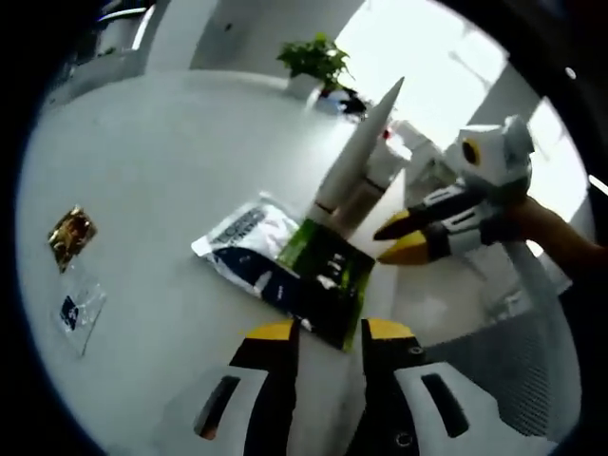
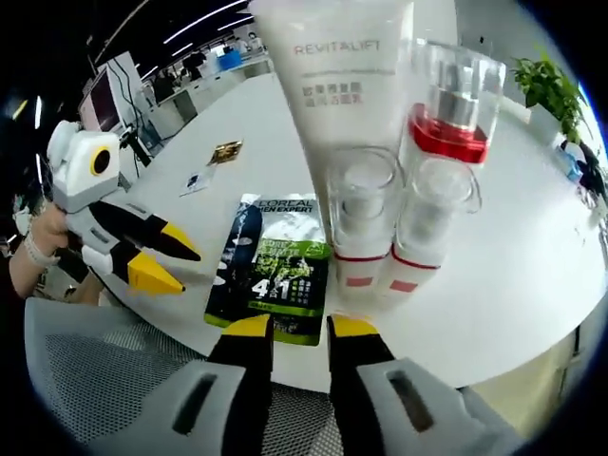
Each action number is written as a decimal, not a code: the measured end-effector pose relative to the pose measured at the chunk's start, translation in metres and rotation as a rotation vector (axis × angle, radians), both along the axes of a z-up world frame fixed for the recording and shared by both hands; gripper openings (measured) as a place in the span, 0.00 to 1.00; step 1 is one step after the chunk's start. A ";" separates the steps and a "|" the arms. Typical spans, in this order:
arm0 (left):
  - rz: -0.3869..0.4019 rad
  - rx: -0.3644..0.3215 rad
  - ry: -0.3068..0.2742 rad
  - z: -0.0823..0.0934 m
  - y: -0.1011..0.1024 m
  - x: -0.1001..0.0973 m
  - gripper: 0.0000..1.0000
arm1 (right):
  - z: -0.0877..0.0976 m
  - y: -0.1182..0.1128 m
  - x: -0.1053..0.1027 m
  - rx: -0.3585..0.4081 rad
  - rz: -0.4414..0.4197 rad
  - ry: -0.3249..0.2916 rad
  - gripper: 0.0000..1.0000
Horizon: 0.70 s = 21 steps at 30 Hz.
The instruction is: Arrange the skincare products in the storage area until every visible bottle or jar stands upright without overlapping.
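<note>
Our right gripper (image 2: 293, 328) and left gripper (image 2: 163, 255) both hold their fingers apart, empty. Just ahead, a sachet (image 2: 271, 271) lies flat on the counter (image 2: 532, 256), long axis pointing away. Beyond it the tube (image 2: 337, 85) and bottles (image 2: 418, 218) stand upright. We judge the next move: grip the sachet's edge.

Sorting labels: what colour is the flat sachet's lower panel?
Green, on the sachet; clearest in the right gripper view.
</note>
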<state>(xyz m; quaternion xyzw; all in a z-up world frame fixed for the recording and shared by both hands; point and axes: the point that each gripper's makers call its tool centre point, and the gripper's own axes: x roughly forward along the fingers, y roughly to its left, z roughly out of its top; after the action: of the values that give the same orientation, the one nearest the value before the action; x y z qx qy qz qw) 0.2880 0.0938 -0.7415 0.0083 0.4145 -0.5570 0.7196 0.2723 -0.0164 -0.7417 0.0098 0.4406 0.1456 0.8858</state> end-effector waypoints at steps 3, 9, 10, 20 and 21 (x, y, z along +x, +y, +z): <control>0.041 0.000 -0.026 0.008 0.002 0.002 0.29 | 0.011 -0.004 0.001 -0.012 0.023 -0.035 0.29; 0.103 0.023 -0.068 0.018 0.007 0.000 0.34 | 0.024 -0.014 -0.003 -0.024 0.060 -0.059 0.42; 0.125 0.024 -0.077 0.021 0.009 0.000 0.37 | 0.026 -0.016 -0.004 -0.028 0.064 -0.064 0.44; 0.279 0.034 -0.139 0.039 0.022 0.003 0.52 | 0.044 -0.036 -0.009 -0.118 0.211 -0.115 0.70; 0.301 0.044 -0.144 0.040 0.025 0.003 0.54 | 0.045 -0.038 -0.009 -0.124 0.218 -0.124 0.73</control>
<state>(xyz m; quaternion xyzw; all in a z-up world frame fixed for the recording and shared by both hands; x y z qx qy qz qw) 0.2905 0.1190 -0.7016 0.0019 0.3707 -0.4318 0.8223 0.2637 -0.0540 -0.6963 -0.1020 0.3915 0.2138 0.8892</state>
